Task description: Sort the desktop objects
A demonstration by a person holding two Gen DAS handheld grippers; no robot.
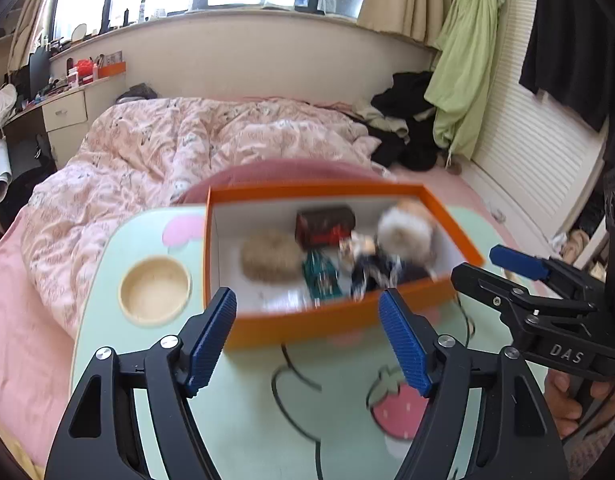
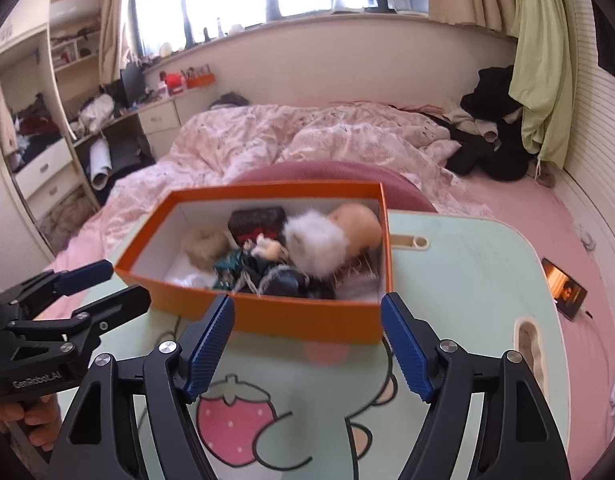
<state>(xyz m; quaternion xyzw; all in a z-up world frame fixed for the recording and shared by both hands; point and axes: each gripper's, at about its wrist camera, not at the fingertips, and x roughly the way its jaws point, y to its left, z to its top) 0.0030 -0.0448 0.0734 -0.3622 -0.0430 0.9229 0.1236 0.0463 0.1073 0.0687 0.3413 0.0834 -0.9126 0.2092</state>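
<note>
An orange box (image 1: 319, 322) (image 2: 291, 316) with a white inside stands on the mint lap table (image 1: 247, 420) (image 2: 459, 280). It holds a tan fluffy ring (image 1: 269, 256) (image 2: 205, 246), a dark red case (image 1: 325, 222) (image 2: 257, 220), a white pompom (image 1: 405, 232) (image 2: 315, 242), a green item (image 1: 321, 276) (image 2: 227, 270) and dark tangled pieces. My left gripper (image 1: 307, 340) (image 2: 103, 284) is open and empty before the box's near wall. My right gripper (image 2: 307, 344) (image 1: 487, 264) is open and empty, near the box's right front corner.
The table has a round cup recess (image 1: 155, 290) at left and a slot (image 2: 409, 242) at right. A phone (image 2: 565, 288) lies on the pink bed beside the table. A rumpled pink duvet (image 1: 167, 148) lies behind; a cluttered desk (image 2: 147, 108) stands far left.
</note>
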